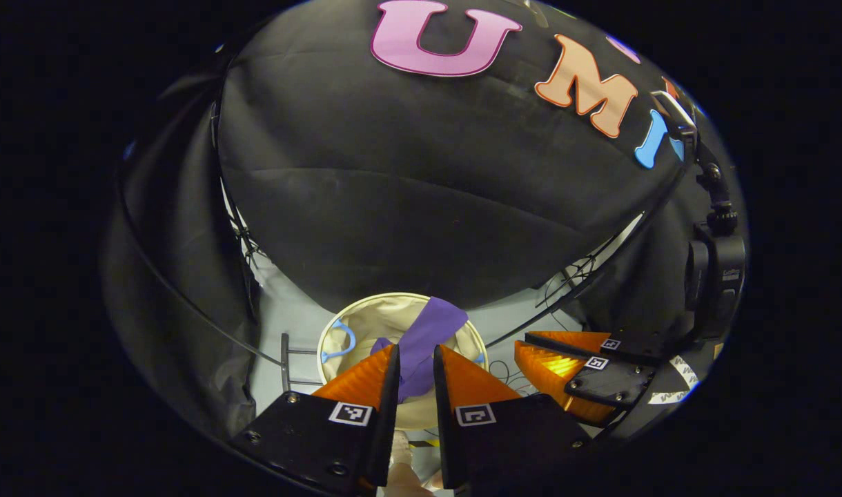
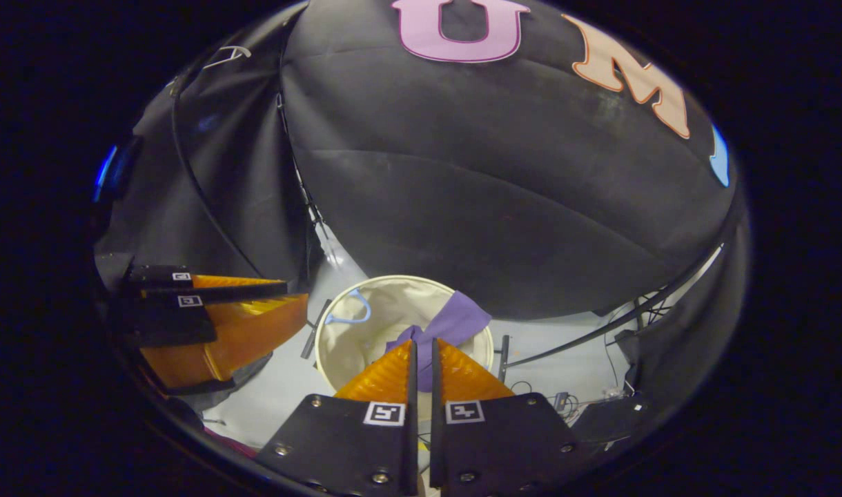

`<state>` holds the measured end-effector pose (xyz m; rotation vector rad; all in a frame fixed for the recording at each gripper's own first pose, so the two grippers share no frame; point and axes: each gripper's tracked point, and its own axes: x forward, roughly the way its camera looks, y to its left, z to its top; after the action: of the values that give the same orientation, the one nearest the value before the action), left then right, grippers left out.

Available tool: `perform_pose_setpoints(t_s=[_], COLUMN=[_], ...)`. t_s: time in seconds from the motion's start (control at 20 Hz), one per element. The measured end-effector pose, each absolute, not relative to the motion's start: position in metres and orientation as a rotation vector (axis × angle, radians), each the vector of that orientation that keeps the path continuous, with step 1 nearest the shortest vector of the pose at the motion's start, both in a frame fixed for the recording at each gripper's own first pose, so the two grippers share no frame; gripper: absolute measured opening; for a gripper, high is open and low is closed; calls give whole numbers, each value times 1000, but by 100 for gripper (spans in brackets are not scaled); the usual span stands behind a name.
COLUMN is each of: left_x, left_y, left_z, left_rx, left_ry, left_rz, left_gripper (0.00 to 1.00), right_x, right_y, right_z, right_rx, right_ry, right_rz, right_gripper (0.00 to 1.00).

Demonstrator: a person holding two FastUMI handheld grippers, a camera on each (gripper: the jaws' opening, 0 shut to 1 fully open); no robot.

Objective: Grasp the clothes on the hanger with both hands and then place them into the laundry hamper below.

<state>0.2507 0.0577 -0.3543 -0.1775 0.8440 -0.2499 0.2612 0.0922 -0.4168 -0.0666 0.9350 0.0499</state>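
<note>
Left gripper (image 1: 416, 366) slightly parted, right gripper (image 2: 422, 359) near closed; whether either grips purple garment (image 1: 428, 338) can't tell. Garment draped over hamper (image 1: 338, 331) rim. Judged: placing step; next, confirm release, withdraw.

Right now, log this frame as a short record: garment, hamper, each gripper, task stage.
garment: purple cloth draped over the hamper's far rim, partly inside
hamper: round cream laundry hamper on the floor, blue handle loop inside
left gripper: above the hamper, fingers slightly apart, gripping nothing
right gripper: above the hamper, fingers nearly together, empty
task stage: garment looks released into hamper
</note>
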Motion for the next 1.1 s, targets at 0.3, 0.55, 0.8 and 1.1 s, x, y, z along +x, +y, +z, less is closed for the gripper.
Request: perform_pose_setpoints(t_s=[0.3, 0.55, 0.8, 1.1], left_x=[253, 243, 227, 186], left_y=[59, 58, 54, 45], left_z=[-344, -330, -312, -251], left_rx=[-157, -140, -120, -104], left_ry=[797, 750, 717, 606], left_rz=[-260, -229, -192, -161], left_gripper=[64, 97, 98, 98], right_x=[253, 241, 216, 172], right_y=[90, 82, 57, 26], right_z=[-405, -388, -368, -302], right_rx=[-32, -16, -14, -37], right_ry=[905, 866, 825, 698], right_rz=[39, 27, -21, -70], right_gripper=[7, 48, 90, 100])
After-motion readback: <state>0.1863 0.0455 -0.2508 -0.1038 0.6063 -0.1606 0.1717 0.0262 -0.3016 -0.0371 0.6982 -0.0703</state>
